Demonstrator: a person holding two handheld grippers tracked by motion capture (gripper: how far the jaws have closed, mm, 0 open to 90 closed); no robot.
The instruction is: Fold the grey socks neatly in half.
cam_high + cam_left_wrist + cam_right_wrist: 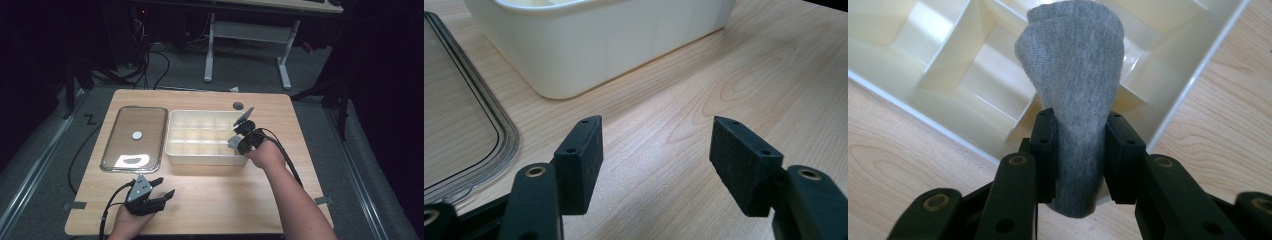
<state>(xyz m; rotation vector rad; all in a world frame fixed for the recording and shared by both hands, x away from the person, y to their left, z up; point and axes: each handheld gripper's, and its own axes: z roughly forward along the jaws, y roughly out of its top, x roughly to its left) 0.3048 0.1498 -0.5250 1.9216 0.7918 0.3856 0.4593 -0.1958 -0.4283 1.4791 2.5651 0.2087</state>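
Note:
A cream divided box (pixel 172 150) with several compartments sits mid-table. My right gripper (pixel 236 142) hovers over its near right corner, shut on a rolled grey sock (pixel 1073 85) that sticks out past the pads above the box's corner compartments (pixel 993 80). The sock (pixel 233 142) shows as a small grey lump at the jaws in the high view. My left gripper (pixel 161 189) rests near the table's front left, open, with bare wood between its pads (pixel 749 165). The box's rounded corner (pixel 574 55) lies just ahead of it.
A clear lid (pixel 134 137) with a round white knob (pixel 137 134) lies flat left of the box; its rim (pixel 499 125) is close to my left gripper. A dark round spot (pixel 238 105) marks the table behind the box. Table legs and cables stand beyond the far edge.

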